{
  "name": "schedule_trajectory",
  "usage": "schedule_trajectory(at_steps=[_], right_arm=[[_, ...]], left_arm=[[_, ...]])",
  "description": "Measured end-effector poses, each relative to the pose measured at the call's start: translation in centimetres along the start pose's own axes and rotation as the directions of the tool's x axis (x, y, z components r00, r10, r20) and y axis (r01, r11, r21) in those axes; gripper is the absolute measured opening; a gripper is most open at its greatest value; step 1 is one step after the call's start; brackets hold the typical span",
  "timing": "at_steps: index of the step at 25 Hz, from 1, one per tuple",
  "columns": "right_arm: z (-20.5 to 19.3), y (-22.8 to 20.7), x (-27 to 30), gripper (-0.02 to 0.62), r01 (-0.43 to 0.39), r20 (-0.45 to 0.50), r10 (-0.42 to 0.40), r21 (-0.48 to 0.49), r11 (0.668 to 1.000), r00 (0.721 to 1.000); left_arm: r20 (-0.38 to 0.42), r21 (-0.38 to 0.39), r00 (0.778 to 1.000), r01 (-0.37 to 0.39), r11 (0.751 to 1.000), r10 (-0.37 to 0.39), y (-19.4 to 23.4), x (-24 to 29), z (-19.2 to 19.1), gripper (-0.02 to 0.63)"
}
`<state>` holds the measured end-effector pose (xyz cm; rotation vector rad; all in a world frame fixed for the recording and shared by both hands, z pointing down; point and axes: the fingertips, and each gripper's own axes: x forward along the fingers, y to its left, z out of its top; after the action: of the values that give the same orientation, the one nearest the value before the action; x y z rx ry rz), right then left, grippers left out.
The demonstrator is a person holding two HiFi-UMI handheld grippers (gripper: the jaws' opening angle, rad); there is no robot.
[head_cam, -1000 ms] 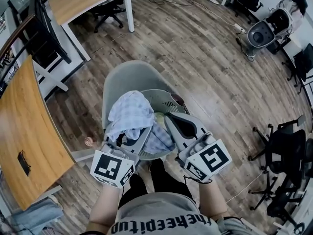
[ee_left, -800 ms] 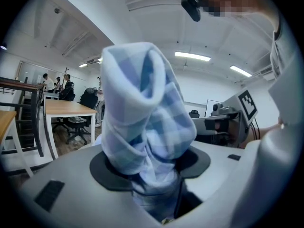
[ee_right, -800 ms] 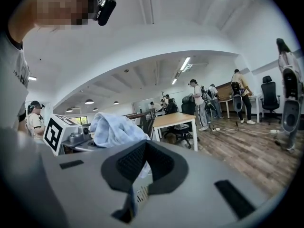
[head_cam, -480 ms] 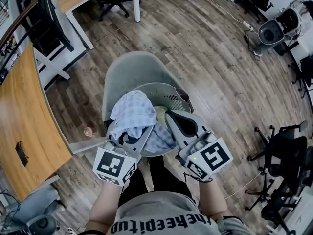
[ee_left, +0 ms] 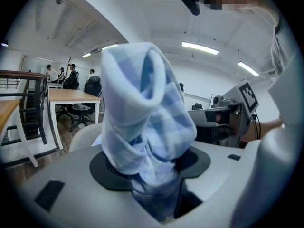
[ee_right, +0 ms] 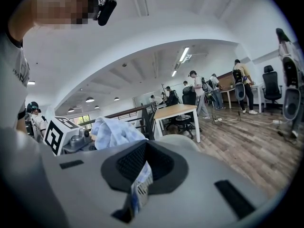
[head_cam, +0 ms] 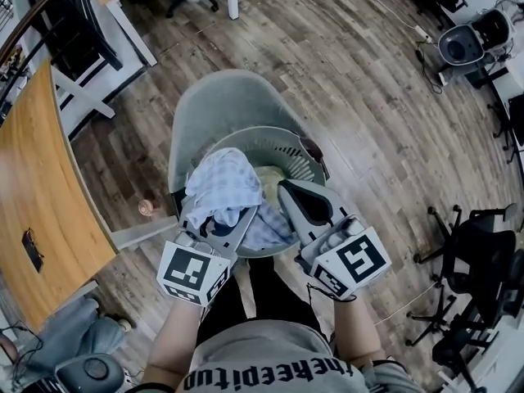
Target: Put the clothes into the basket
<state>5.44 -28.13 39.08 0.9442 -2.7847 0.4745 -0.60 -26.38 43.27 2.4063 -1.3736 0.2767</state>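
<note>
1. Pale-blue checked garment (ee_left: 142, 108) is bunched thick in the left gripper (ee_left: 159, 194). Its jaws are clamped on the wad and held fairly wide by the bulk. The cloth stands up out of them in a rolled hump.
2. The right gripper (ee_right: 135, 194) has its jaws nearly together. They pinch only a thin edge of the same blue-and-white cloth, a flat strip poking up between the dark pads (ee_right: 161, 167).
3. Both grippers sit at the near side of the basket (head_cam: 286, 142). The left one is at its near-left rim and the right one at its near-right rim, with the person's forearms behind them.
4. The garment is heaped over the near-left part of the basket, and most of it rides above the rim. A lower fold hangs between the two grippers, just at the near rim.
5. Inside the basket, just beside the garment, a yellow-green piece (head_cam: 270, 180) shows. I cannot tell what it is.
6. The basket is round and grey with slotted walls, and it rests on the seat of a grey chair (head_cam: 217, 105).
7. Left of the basket and well apart from it stands a wooden table (head_cam: 37, 195).
8. A wood-plank floor (head_cam: 360, 80) spreads all around the basket.
9. A black office chair (head_cam: 475, 260) stands well off to the basket's right.
</note>
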Motion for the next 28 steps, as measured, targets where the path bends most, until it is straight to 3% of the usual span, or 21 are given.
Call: schedule_trajectory(at_steps=[28], right_arm=[[-6.3,-3.3,2.2,0.011,0.001,-0.105,0.01,0.107,0.994,0.994]], left_arm=[[-0.185,-0.076,0.983,-0.006,0.997,-0.008,1.3,3.6,-9.2,0.25]])
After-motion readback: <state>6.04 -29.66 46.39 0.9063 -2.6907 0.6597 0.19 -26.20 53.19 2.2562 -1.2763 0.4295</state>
